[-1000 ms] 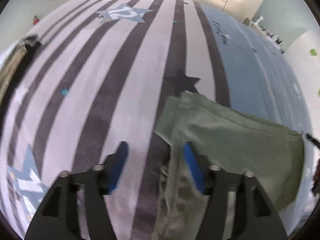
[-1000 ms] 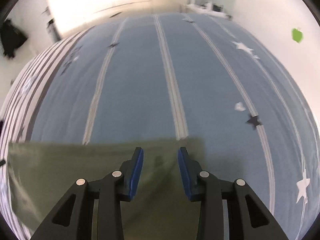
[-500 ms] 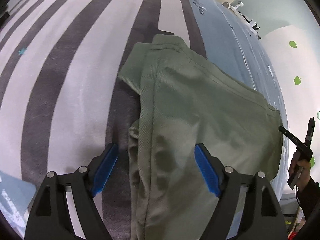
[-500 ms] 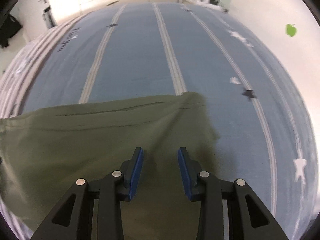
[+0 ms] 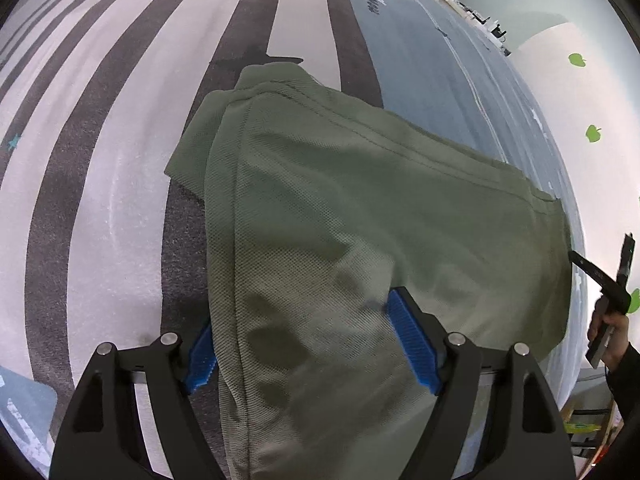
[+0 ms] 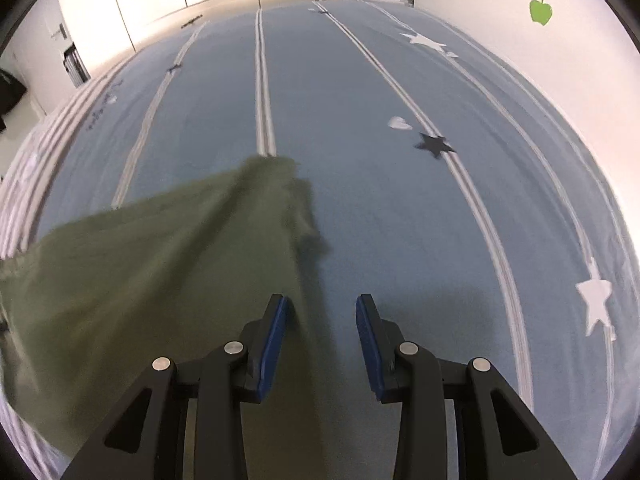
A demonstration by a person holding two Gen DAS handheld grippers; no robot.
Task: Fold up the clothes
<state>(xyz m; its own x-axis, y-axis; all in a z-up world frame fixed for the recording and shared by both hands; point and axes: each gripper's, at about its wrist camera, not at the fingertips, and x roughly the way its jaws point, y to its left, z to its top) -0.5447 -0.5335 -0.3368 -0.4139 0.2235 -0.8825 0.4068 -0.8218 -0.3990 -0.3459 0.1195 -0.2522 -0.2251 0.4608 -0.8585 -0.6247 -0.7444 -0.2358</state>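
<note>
Where bedspread opens, garment ends.

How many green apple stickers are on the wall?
3 in the left wrist view, all on the white wall: a high one, a middle one, a low one partly behind the other gripper. More may be hidden.

The olive garment covers most of the left gripper's left blue pad, so contact there cannot be judged. The cloth runs off the bottom edge of the left wrist view, hiding its lower end. At that view's right rim, the right gripper and the hand holding it are cut off. In the right wrist view the garment is motion-blurred and leaves the frame at left. Dark writing on the blue bedspread is too small to read.
</note>
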